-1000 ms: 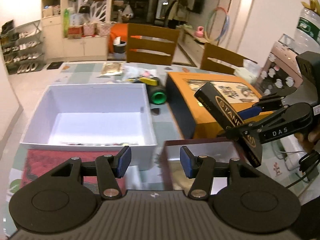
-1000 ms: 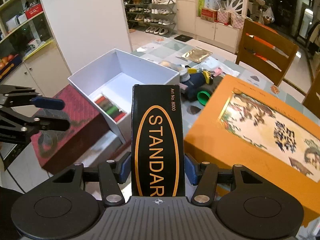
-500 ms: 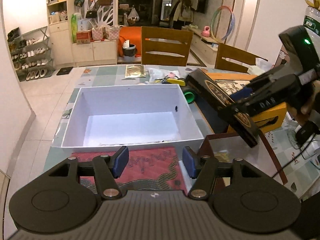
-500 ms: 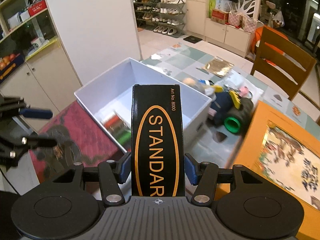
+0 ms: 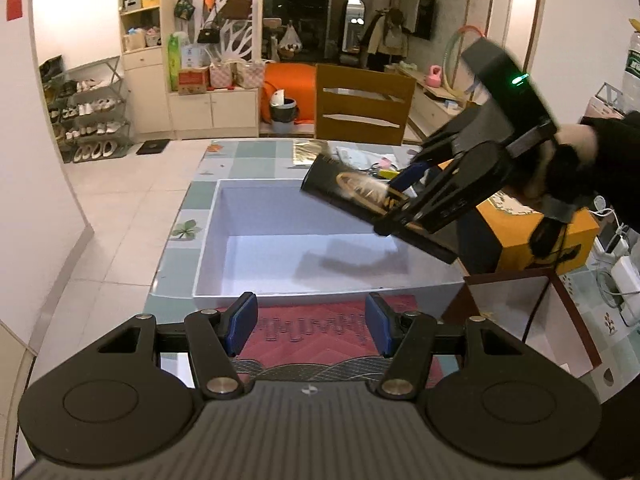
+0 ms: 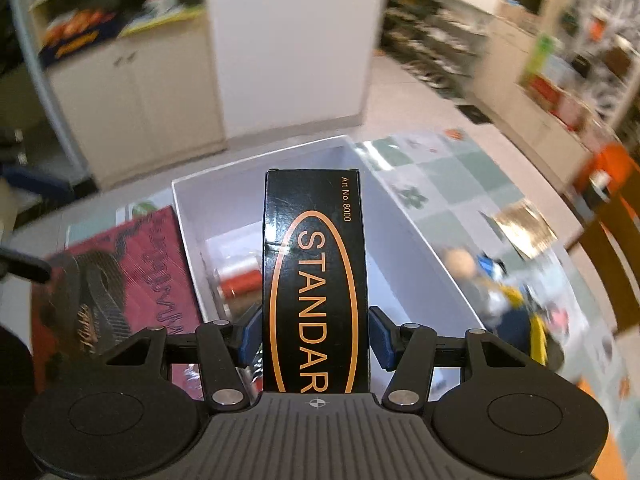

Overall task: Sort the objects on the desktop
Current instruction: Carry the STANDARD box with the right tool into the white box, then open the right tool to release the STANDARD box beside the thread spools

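My right gripper (image 6: 314,336) is shut on a black carton (image 6: 316,260) with an orange oval and the word STANDARD. In the left wrist view the right gripper (image 5: 400,212) holds that carton (image 5: 348,190) tilted over the far right part of the open white box (image 5: 208,240). From the right wrist, the white box (image 6: 400,232) lies right under the carton, with red spools (image 6: 240,284) blurred on its floor. My left gripper (image 5: 312,320) is open with nothing between its blue pads, above a red patterned lid (image 5: 332,316) in front of the white box.
An orange box (image 5: 536,240) stands to the right, a dark red open box (image 5: 520,312) in front of it. A charger and cables (image 5: 620,272) lie far right. Small clutter (image 6: 500,292) sits beyond the white box. A wooden chair (image 5: 360,108) stands behind the table.
The right gripper has swung the black carton leftward from over the orange box to over the white box. The left gripper has drawn back to the left, its jaws a little wider.
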